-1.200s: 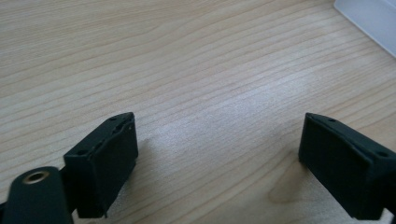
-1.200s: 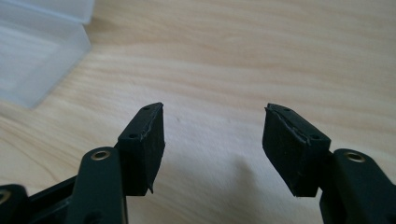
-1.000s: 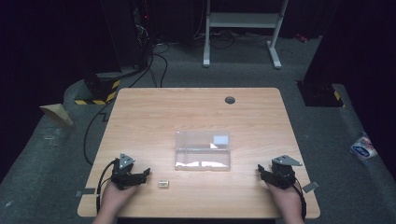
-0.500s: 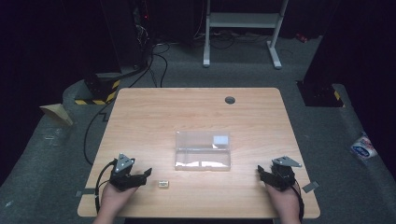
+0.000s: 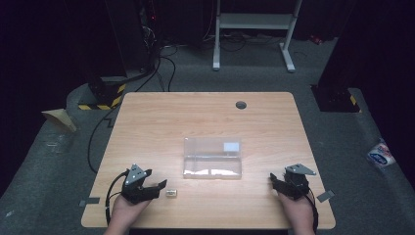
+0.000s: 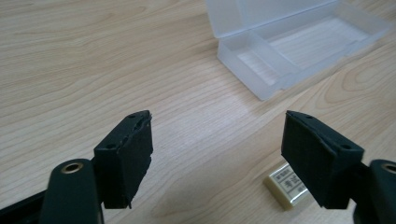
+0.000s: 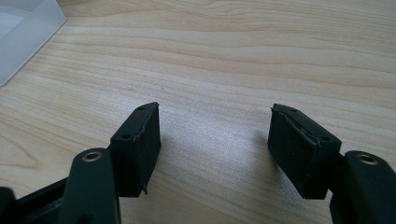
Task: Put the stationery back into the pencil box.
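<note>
While the left tongs [image 5: 155,188], jaws apart and just closing on nothing, hover beside the small cream rectangular eraser [image 5: 171,194] near the table's [image 5: 205,117] front edge, pickup looks next, needing them astride it; right tongs [image 5: 277,184] rest open.

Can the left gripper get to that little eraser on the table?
Probably yes. The left gripper is open, its jaws having just been closing, and the eraser lies on bare table right beside it with nothing between them.

Bare table [image 5: 161,127] lies open all around, with only the clear box [image 5: 212,157] at the middle and the small eraser [image 5: 170,194] just beside the left gripper [image 5: 155,188] standing in the way.
</note>
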`<state>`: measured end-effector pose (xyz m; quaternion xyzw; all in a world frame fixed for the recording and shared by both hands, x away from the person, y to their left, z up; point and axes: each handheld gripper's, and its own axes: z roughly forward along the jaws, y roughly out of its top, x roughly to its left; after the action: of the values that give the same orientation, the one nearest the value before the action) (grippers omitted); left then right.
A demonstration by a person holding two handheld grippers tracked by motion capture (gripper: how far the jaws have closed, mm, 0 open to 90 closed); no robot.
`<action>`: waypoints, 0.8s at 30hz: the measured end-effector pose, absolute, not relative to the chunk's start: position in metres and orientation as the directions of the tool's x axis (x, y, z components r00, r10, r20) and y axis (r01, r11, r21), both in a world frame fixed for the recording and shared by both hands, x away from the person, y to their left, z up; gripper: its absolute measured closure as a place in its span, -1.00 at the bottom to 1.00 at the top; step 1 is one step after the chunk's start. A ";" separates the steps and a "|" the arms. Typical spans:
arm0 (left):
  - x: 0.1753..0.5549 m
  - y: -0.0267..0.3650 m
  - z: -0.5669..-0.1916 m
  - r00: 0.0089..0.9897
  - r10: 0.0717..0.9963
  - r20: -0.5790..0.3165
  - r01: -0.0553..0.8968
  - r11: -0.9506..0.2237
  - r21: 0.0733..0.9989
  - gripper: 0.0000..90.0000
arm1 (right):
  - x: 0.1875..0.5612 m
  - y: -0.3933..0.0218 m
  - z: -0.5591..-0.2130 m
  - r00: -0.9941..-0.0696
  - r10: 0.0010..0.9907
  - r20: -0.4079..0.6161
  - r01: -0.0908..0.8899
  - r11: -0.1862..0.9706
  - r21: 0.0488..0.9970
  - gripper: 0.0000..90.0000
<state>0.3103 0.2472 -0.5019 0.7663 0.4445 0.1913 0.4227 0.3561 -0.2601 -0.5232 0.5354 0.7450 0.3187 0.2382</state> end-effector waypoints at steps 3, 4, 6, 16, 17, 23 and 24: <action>0.310 0.244 -0.505 0.551 0.828 -0.103 0.525 -0.248 0.814 -0.38 | 0.356 -0.260 -0.523 -0.313 0.950 -0.014 0.646 0.224 0.730 -0.24; 0.311 0.243 -0.508 0.566 0.817 -0.108 0.526 -0.258 0.810 -0.37 | 0.356 -0.260 -0.523 -0.313 0.950 -0.014 0.646 0.223 0.730 -0.24; 0.310 0.240 -0.512 0.581 0.806 -0.116 0.536 -0.272 0.799 -0.32 | 0.357 -0.260 -0.523 -0.313 0.950 -0.014 0.644 0.223 0.732 -0.23; 0.300 0.224 -0.515 0.660 0.747 -0.080 0.516 -0.373 0.771 -0.21 | 0.357 -0.259 -0.523 -0.316 0.949 -0.011 0.643 0.222 0.732 -0.22; 0.299 0.222 -0.514 0.670 0.739 -0.068 0.502 -0.383 0.776 -0.15 | 0.357 -0.260 -0.523 -0.319 0.948 -0.012 0.642 0.226 0.733 -0.21; 0.300 0.217 -0.517 0.697 0.715 -0.058 0.484 -0.410 0.773 0.04 | 0.356 -0.260 -0.523 -0.327 0.945 -0.015 0.641 0.233 0.731 -0.21; 0.300 0.216 -0.518 0.696 0.715 -0.067 0.490 -0.404 0.772 0.05 | 0.356 -0.260 -0.523 -0.327 0.945 -0.014 0.641 0.233 0.731 -0.21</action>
<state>0.2997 0.2164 -0.5180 0.8264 0.3648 0.1384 0.4061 0.3564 -0.2600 -0.5231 0.5296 0.7486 0.3210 0.2367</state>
